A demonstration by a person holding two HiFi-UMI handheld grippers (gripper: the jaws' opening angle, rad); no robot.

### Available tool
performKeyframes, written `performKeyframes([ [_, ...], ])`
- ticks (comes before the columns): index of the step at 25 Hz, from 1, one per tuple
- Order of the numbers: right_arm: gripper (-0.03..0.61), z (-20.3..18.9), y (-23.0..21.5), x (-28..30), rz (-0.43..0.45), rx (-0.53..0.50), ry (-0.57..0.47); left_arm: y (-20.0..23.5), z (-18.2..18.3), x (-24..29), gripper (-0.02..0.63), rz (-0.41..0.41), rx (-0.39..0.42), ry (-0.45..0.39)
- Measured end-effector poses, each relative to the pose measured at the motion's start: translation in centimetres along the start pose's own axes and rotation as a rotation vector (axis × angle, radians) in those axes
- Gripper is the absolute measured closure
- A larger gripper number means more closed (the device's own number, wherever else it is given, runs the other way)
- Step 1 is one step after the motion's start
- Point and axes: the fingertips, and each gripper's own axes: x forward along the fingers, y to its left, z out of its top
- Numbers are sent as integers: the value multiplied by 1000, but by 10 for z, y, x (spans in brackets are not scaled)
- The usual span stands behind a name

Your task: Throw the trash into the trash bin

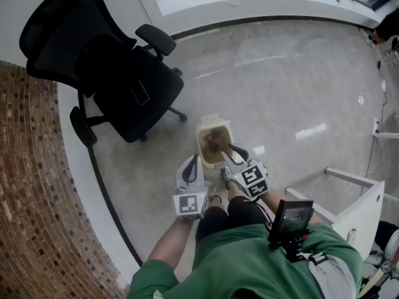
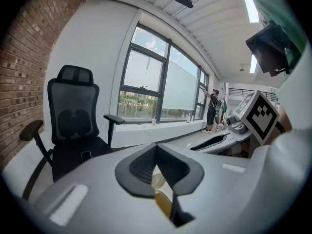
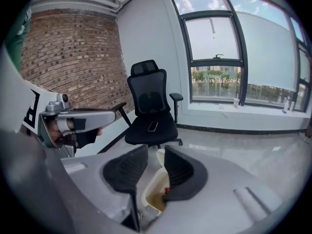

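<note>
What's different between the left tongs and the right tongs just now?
The left tongs have their jaws together; the right tongs have theirs apart. In the head view the right tongs overlap the rim of the cream bin, while the left tongs sit beside it. Both are empty.

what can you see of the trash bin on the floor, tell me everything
The trash bin is a cream tub, plastic by its look, rectangular with rounded corners. It stands upright and open on the glossy grey floor, just ahead of the person. Brown trash lies inside, with a small red bit. A cream flap at its far edge may be a raised lid. The right gripper seems to hang above it, not touching.
</note>
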Motion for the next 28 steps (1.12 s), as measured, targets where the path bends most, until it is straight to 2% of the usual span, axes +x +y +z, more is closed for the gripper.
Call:
performKeyframes([
  [6, 526, 56, 14, -38, -29, -45, -114, -4, 45, -14, 607, -17, 13, -68],
  [13, 556, 106, 30, -89, -47, -76, -246, -23, 106, -37, 607, -54, 56, -165],
  [18, 563, 131, 41, -115, -56, -109, -321, -36, 138, -53, 607, -73, 74, -236],
  [28, 574, 167, 59, -155, -63, -157, -442, -49, 177, -81, 607, -82, 97, -321],
])
